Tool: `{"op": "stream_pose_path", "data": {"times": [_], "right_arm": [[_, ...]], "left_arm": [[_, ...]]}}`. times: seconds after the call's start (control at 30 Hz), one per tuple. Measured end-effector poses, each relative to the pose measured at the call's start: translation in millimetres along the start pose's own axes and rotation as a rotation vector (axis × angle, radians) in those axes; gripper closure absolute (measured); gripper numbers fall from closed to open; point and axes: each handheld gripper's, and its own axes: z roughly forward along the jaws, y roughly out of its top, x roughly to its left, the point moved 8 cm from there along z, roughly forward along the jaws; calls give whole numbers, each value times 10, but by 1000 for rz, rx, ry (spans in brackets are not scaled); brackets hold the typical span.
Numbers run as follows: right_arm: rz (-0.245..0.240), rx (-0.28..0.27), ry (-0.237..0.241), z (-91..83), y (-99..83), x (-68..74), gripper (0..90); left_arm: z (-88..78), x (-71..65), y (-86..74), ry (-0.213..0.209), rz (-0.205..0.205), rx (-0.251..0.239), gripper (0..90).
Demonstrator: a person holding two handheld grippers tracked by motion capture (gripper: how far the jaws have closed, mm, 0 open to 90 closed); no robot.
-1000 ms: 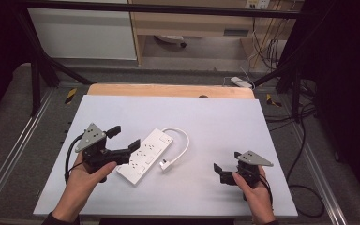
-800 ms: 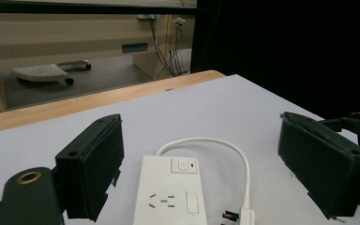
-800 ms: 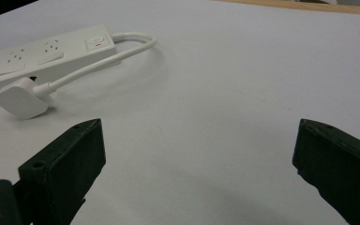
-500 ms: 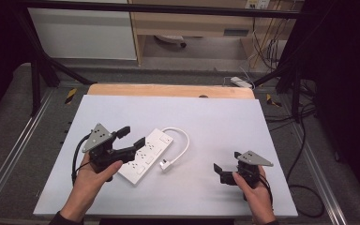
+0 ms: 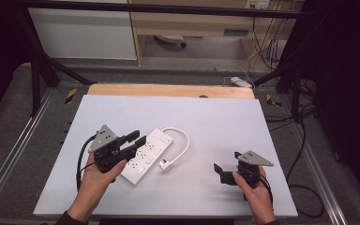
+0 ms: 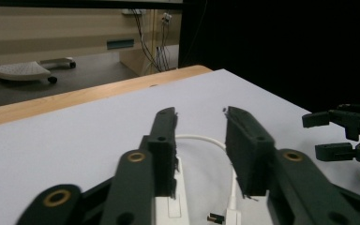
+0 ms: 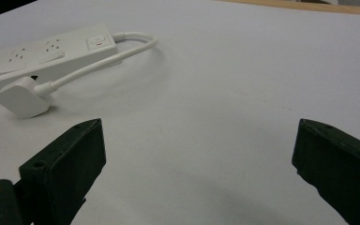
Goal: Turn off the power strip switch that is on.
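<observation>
High view: left gripper point(image 5: 138, 139) closing over the near end of the white plastic power strip point(image 5: 146, 155), centre-left of the frame.

Its jaws have just been narrowing and now straddle the strip's long body, which lies diagonally on the pale grey table point(image 5: 215, 117). In the left gripper view the strip sits low between the black pads point(image 6: 165, 140), with a visible gap on the right side, so I judge it not yet clamped. To grip well, lower the pads until they face the strip's two long side walls, centre the body between them, then squeeze evenly so it does not twist. Keep clear of the white cable point(image 5: 183, 140) looping back to the white plug point(image 5: 166, 164) beside the strip. The right gripper point(image 5: 219, 172) rests at lower right, jaws spread wide and empty.
</observation>
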Motion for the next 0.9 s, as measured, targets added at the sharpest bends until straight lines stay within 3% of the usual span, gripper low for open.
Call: {"op": "stream_pose_path", "data": {"times": [0.4, 0.9], "right_arm": [[-9, 6, 0, 6, -6, 0, 36], [-7, 6, -1, 3, -3, -9, 36]], "left_arm": [[28, 36, -83, -4, 4, -1, 862], [83, 69, -201, -24, -1, 23, 900]]}}
